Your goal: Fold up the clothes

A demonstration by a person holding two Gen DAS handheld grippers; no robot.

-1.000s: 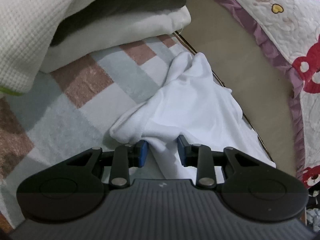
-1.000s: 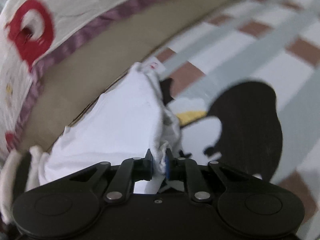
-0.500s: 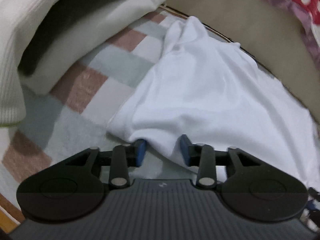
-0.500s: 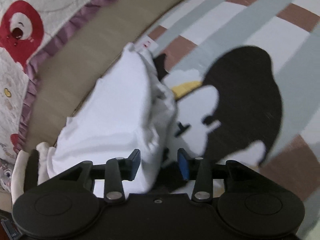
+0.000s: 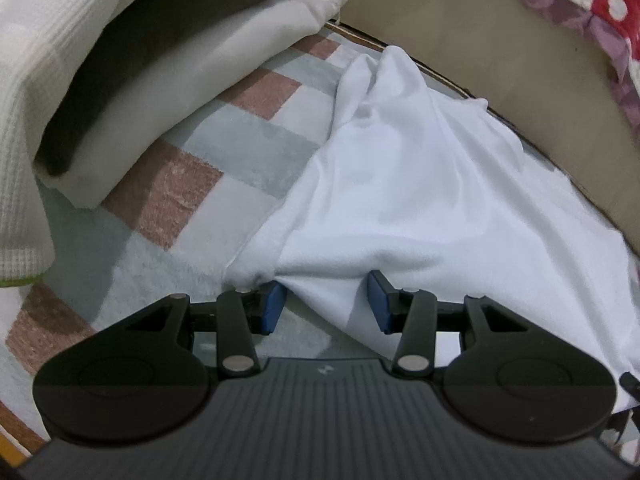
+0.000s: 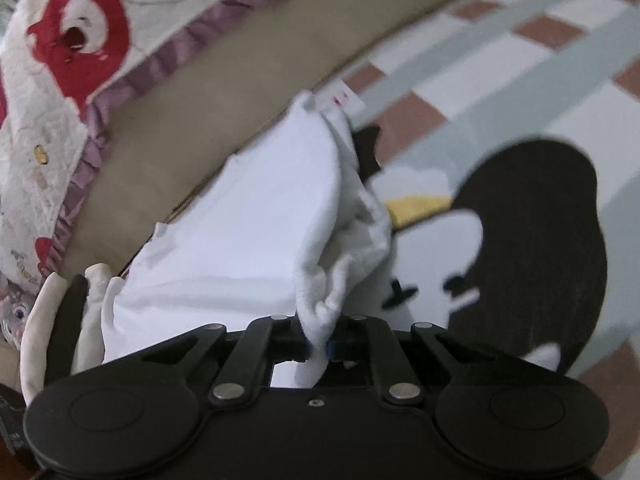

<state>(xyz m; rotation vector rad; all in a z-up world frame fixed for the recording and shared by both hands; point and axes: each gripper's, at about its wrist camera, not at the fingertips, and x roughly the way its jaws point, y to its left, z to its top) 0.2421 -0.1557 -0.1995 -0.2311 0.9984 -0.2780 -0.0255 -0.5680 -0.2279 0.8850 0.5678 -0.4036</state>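
Far left, L view: stack of folded clothes (image 5: 132,92), white w/ a dark layer between, lying on checked rug (image 5: 168,192). Next right: white garment (image 5: 408,184), bunched, spread across rug up to its edge by beige floor (image 5: 460,28). Left gripper (image 5: 325,300) low centre, jaws parted, a fold of garment between the blue pads (image 5: 274,306); cloth seems to brush the left pad, right pad clear, no pinch. Top right: quilt w/ purple frill (image 5: 592,20).

R view, left to right: same quilt (image 6: 72,92), floor strip, then white garment (image 6: 256,232) on rug by penguin print (image 6: 532,248). Right gripper (image 6: 320,346) clenched on a twisted corner of garment, jaws having just closed on it; cloth pulled taut toward the pinch.
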